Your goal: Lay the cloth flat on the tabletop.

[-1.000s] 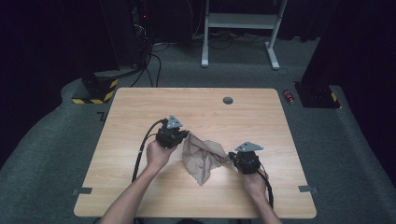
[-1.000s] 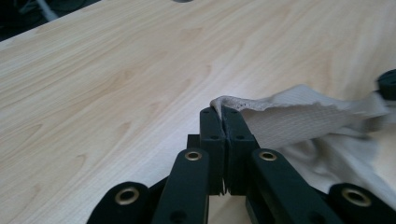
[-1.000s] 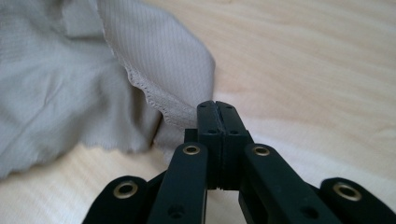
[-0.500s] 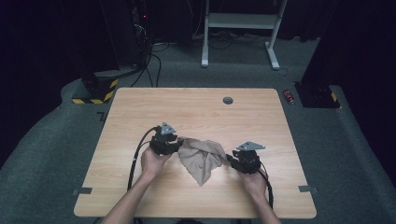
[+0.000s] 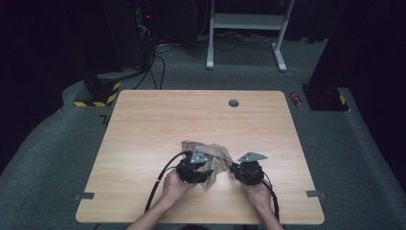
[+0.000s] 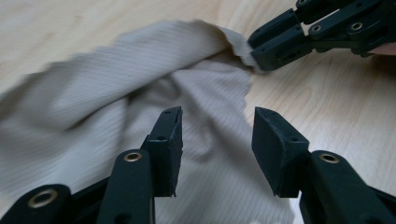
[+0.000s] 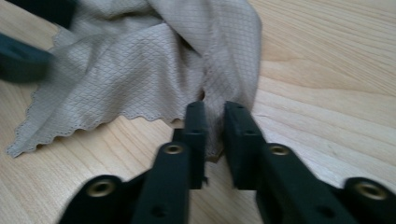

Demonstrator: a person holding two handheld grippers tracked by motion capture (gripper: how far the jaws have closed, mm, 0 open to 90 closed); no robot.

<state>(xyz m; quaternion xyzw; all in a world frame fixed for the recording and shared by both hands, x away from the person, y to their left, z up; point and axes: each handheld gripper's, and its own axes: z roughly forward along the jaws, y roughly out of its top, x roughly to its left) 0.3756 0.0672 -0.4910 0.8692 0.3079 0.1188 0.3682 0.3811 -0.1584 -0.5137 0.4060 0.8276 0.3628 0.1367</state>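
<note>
Looking down from above on a pale wood bench (image 5: 143,124), grain running left to right, with a round dark grommet (image 5: 233,103) close to the far edge. Grey carpet (image 5: 52,158) all around, dark room beyond. Off the far left corner, a black-and-yellow striped block (image 5: 98,96); off the far right corner, a small red thing (image 5: 297,98) on the floor; farther back, a white frame (image 5: 249,21) on two legs.

Down at the near edge now, right of the middle: a beige cloth (image 5: 218,153), crumpled, lying on the wood between both hands.

Switching to the left gripper (image 6: 217,121) view: jaws set fairly wide, just been opening, hanging over the cloth with fabric beneath the gap and neither pad pressing on it. Ribbed weave here, blurred toward the left. Up in the top right corner, the other tool's black jaws biting the cloth's frilled edge, something the high view hides under hands and plates.

Over to the right gripper (image 7: 215,116) view: jaws narrow, just been closing, pinching a fold of cloth between the pads. Diamond weave and a scalloped hem plain to see here, hem resting on the wood at the left. Dark blur at the upper left, too smeared to name.
</note>
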